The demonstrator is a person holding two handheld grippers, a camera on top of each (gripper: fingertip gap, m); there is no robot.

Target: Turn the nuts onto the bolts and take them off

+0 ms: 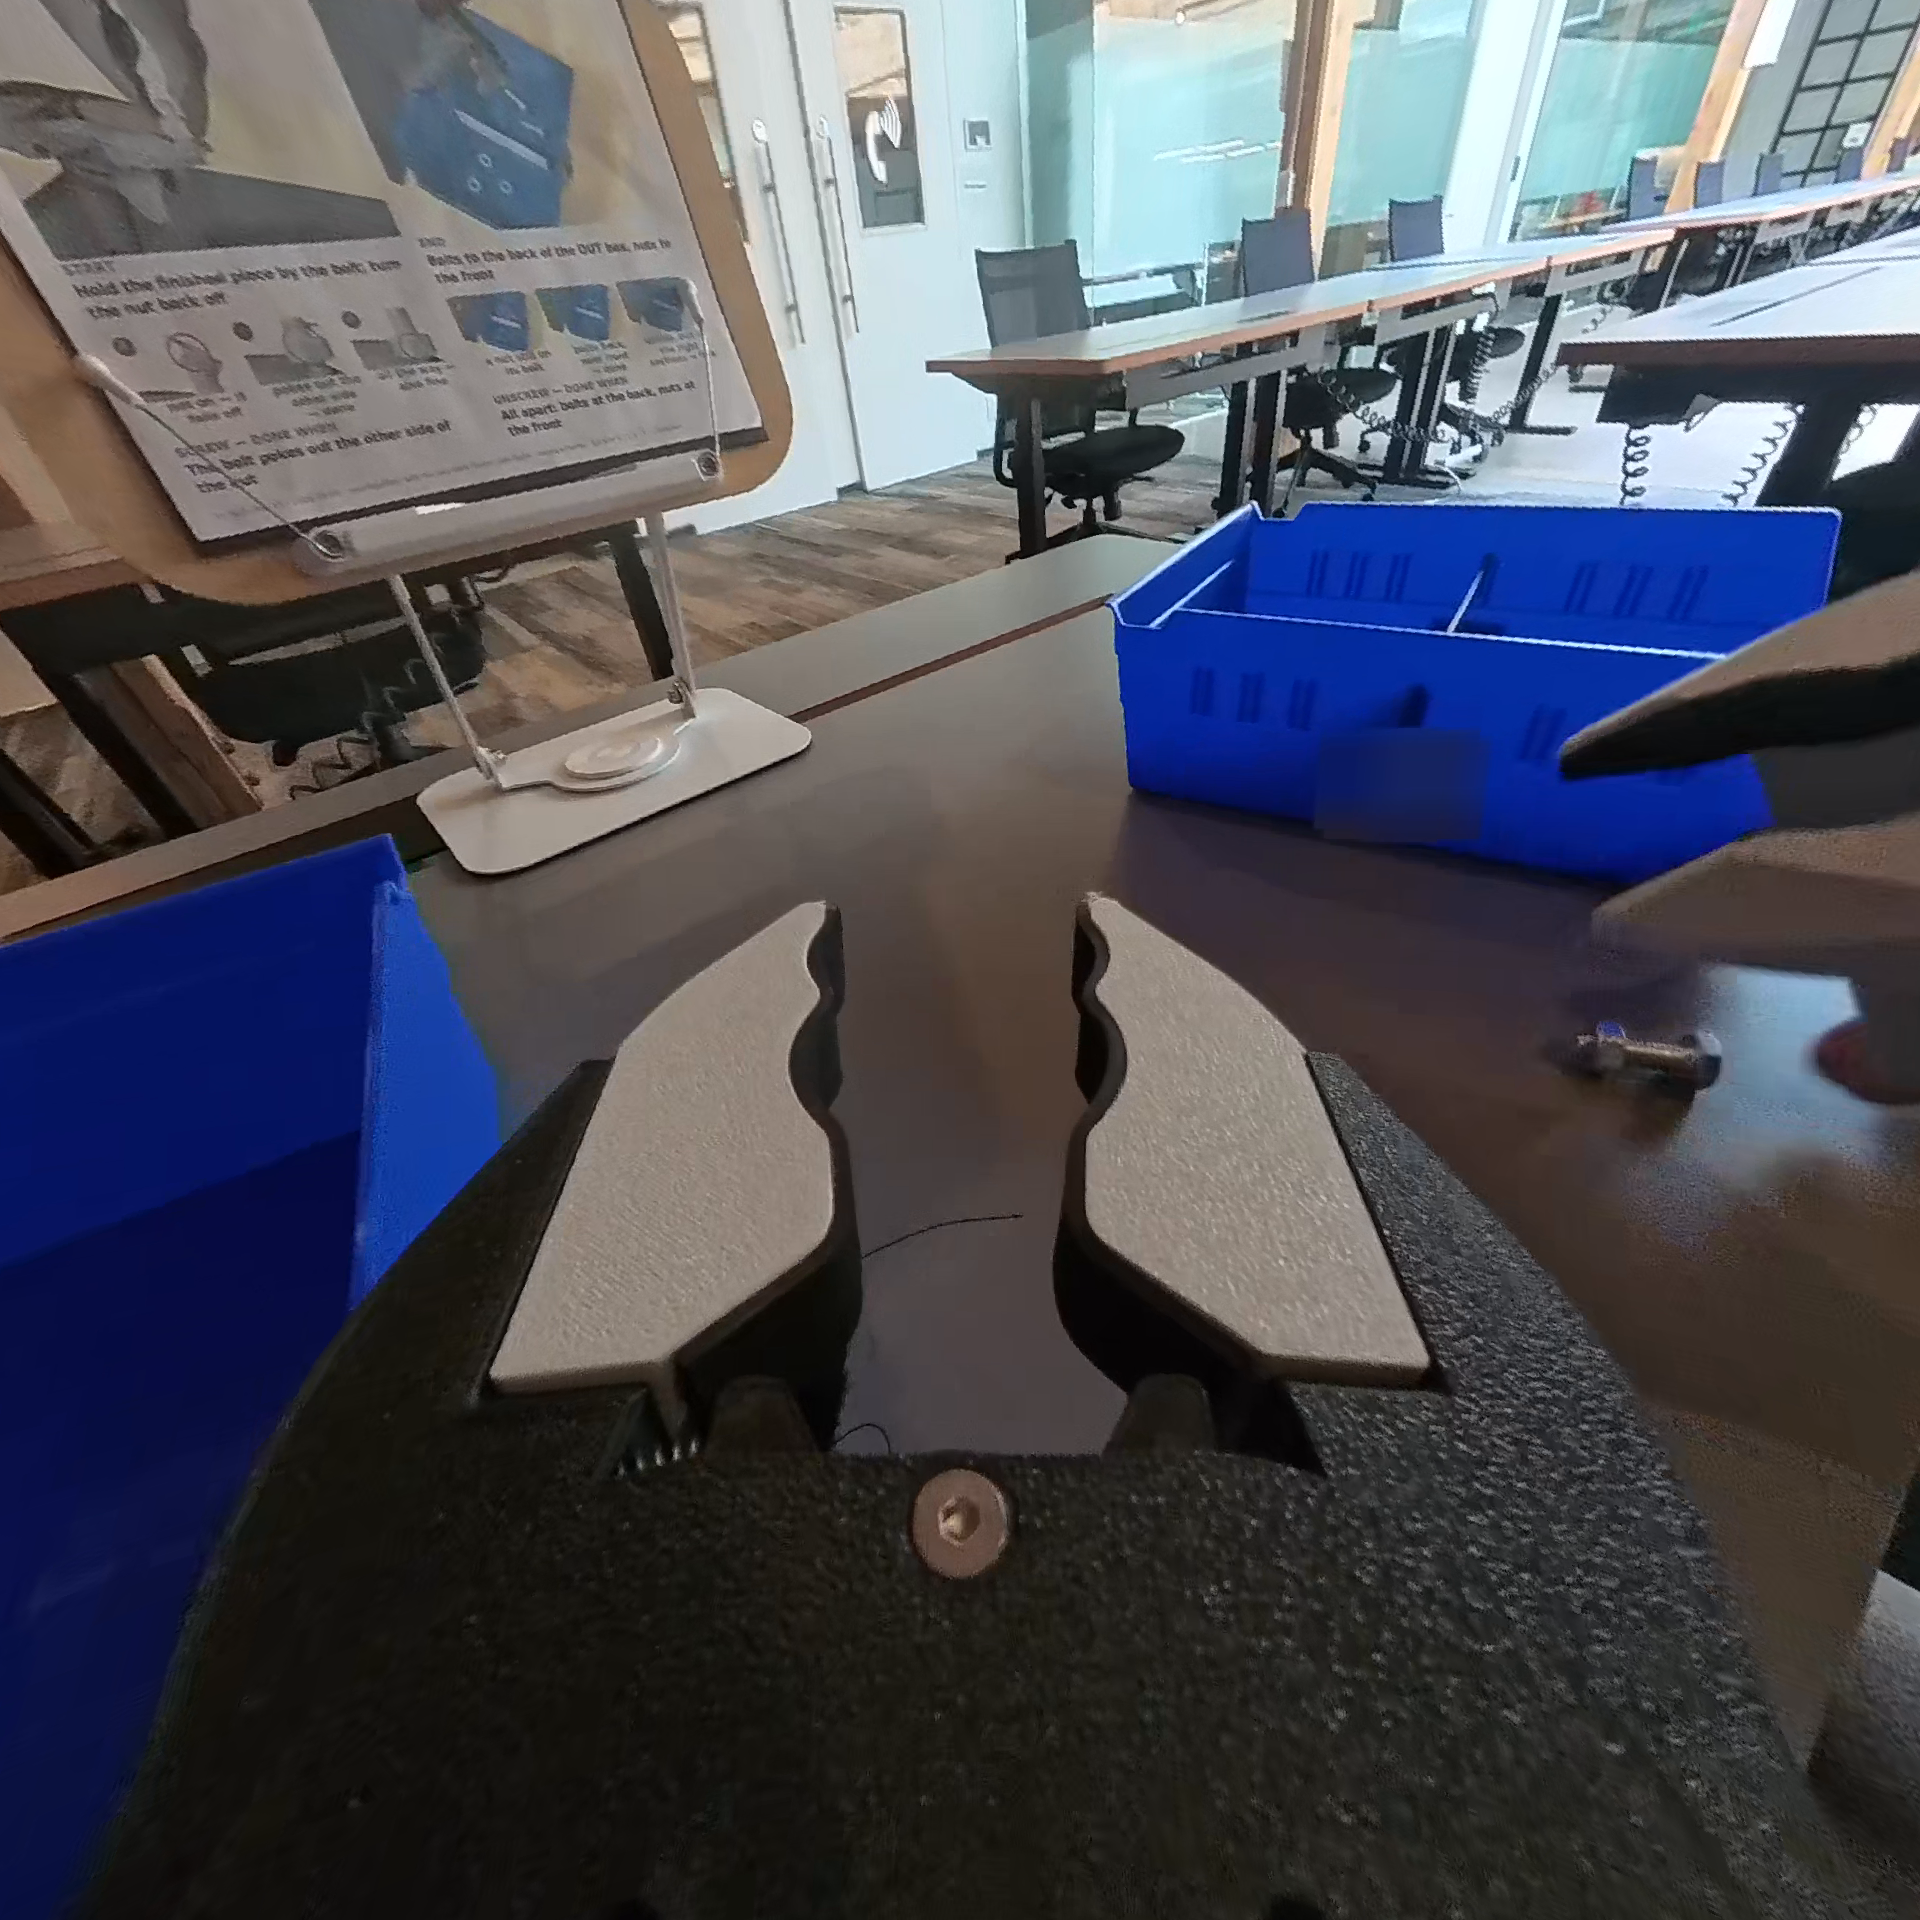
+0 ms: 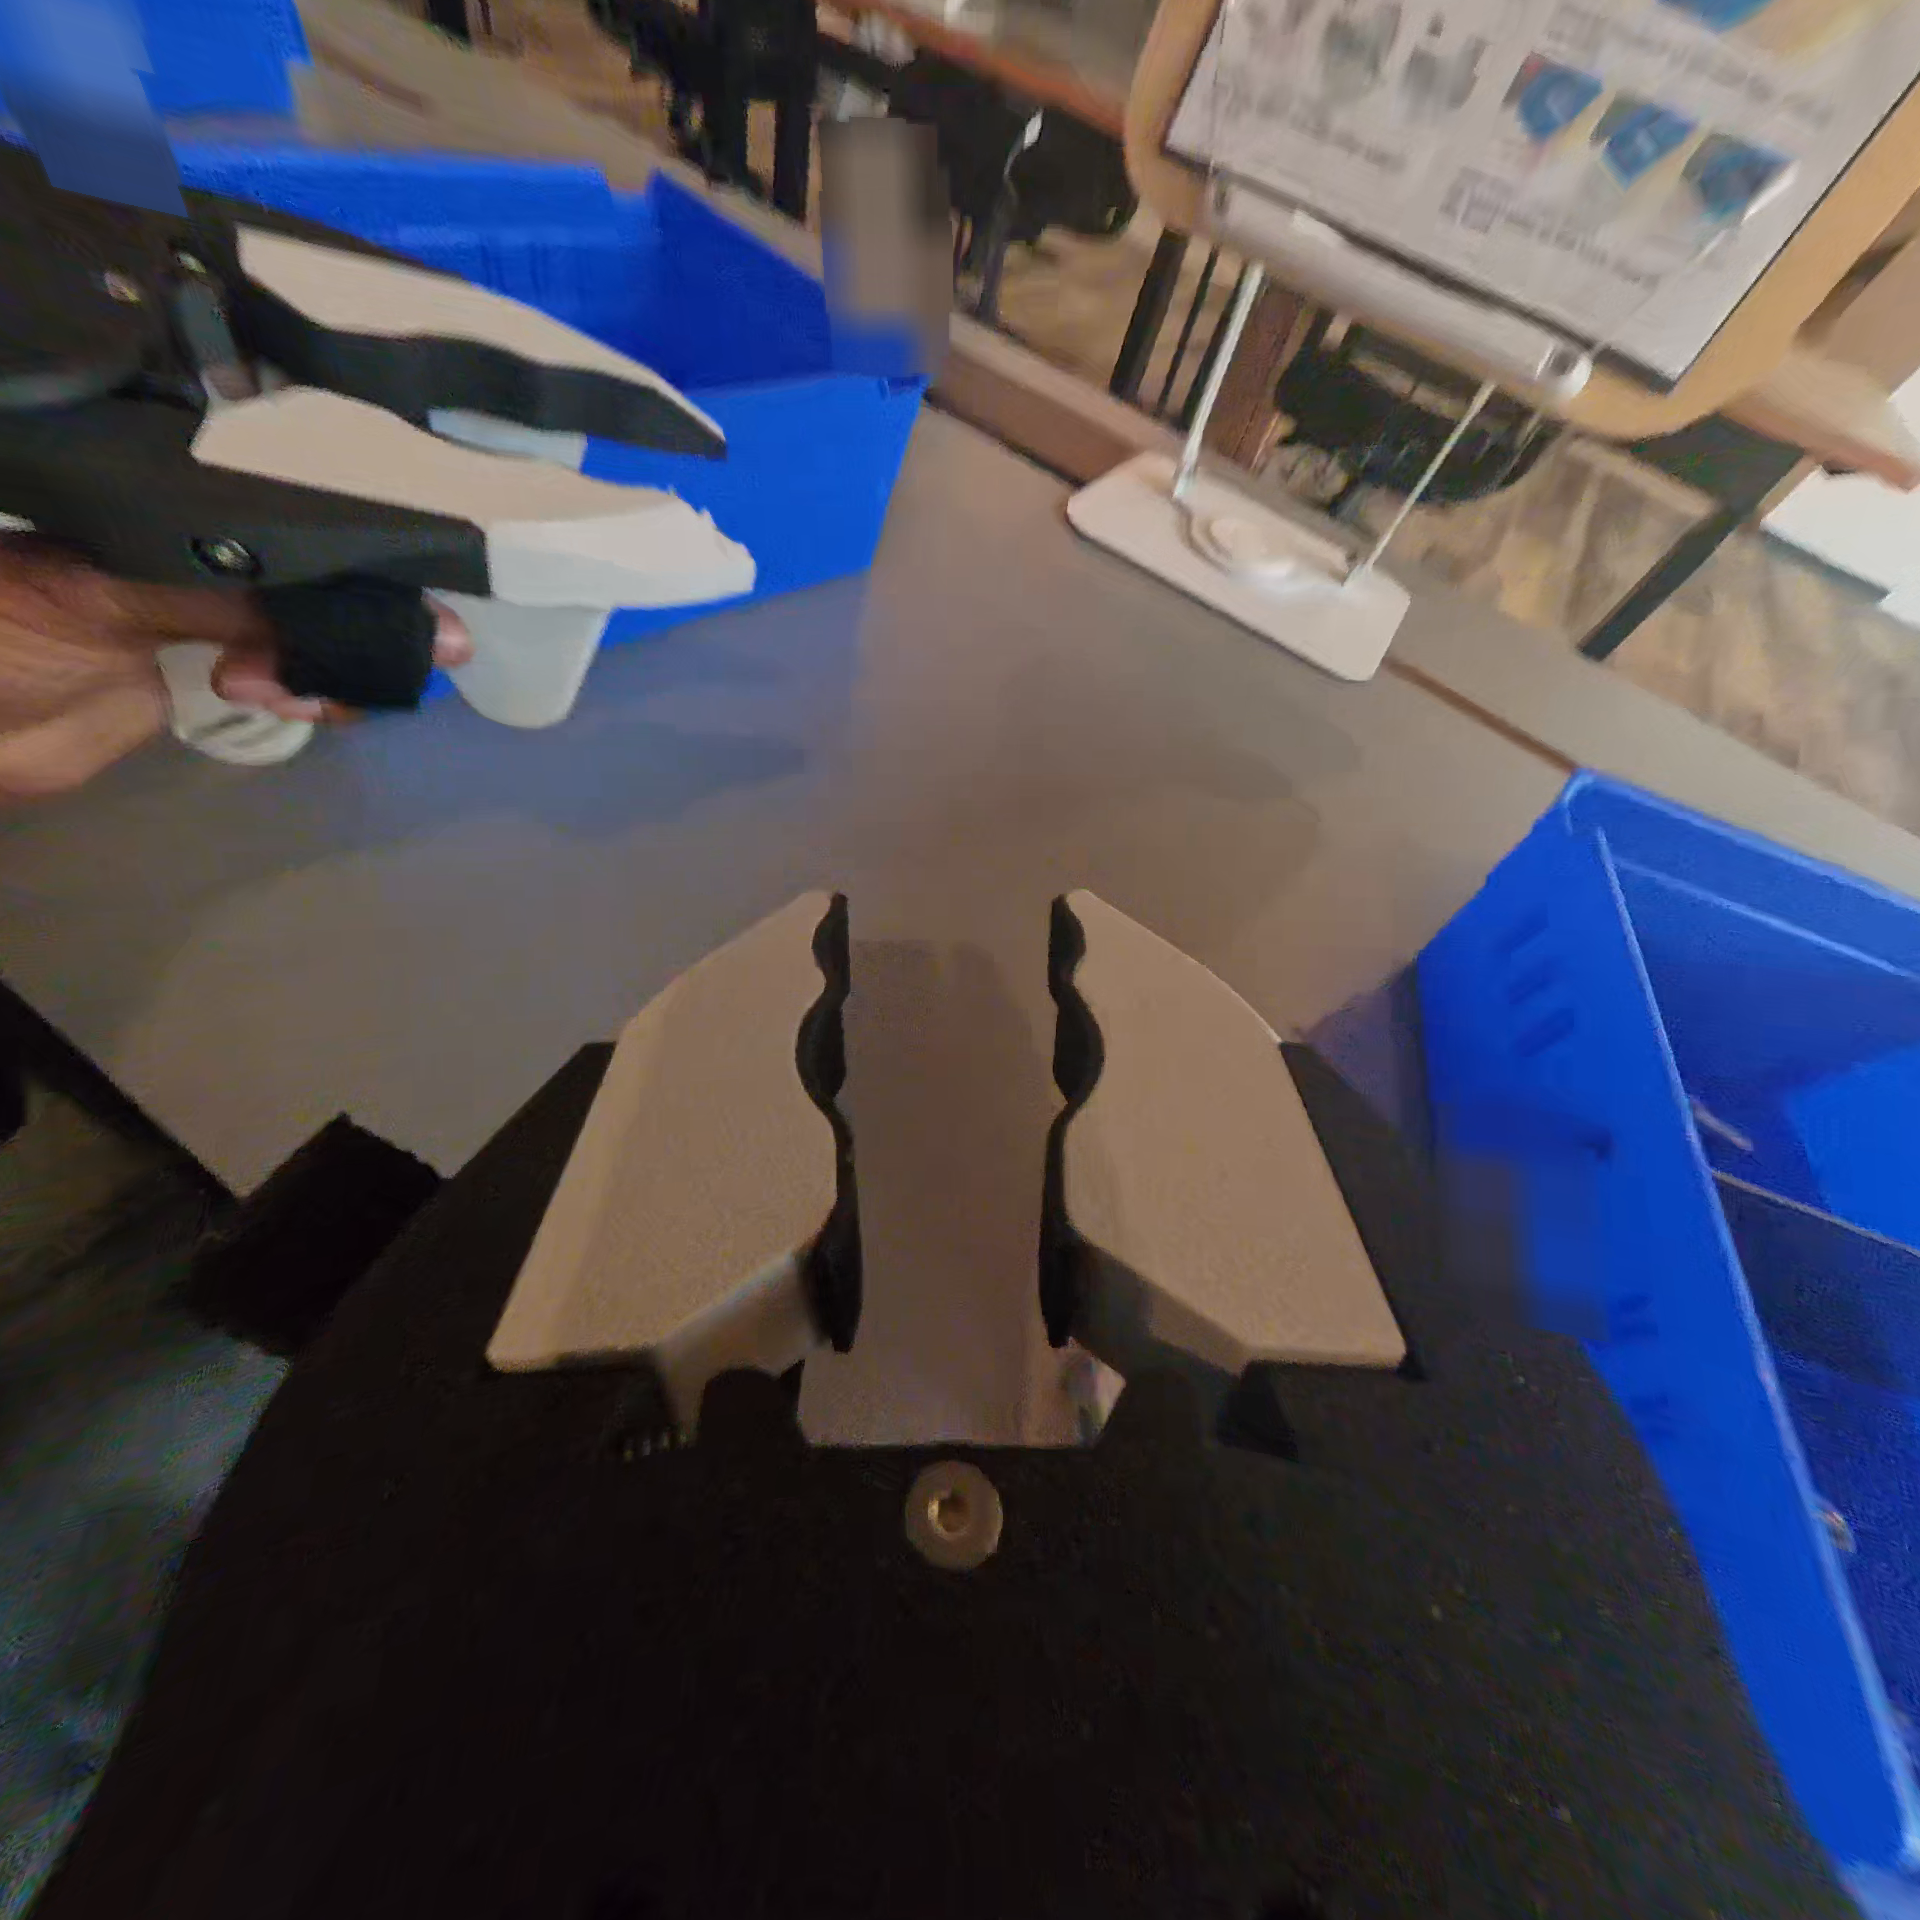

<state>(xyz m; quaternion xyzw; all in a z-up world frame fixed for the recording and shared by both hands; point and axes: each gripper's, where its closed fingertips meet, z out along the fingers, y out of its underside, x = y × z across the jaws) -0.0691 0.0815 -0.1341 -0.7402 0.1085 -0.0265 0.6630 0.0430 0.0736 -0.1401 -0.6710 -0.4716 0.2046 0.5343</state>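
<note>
Right now my left gripper [image 1: 956, 935] hangs low over the dark tabletop [image 1: 987, 790] with its grey fingers [image 1: 717, 1122] spread apart and nothing between them; only bare table surface shows through the gap. My right gripper [image 2: 948, 914] is likewise parted and empty, its jaws a little narrower than the left's, tilted above the grey table. From the left wrist view I see a bolt with a nut on it [image 1: 1647, 1060] lying on its side on the tabletop, off toward the right edge, just below the tips of the right gripper [image 1: 1621, 831], which juts in from that side but does not touch it. A blue divided bin [image 1: 1455, 727] sits toward the far right corner of the tabletop, and a second blue bin [image 1: 208, 1143] stands close at the near left. Between them, at the far edge, a white stand [image 1: 613, 779] props up a printed instruction sheet [image 1: 395, 291]. In the right wrist view a hand [image 2: 62, 665] grips the left gripper's handle at the left.
</note>
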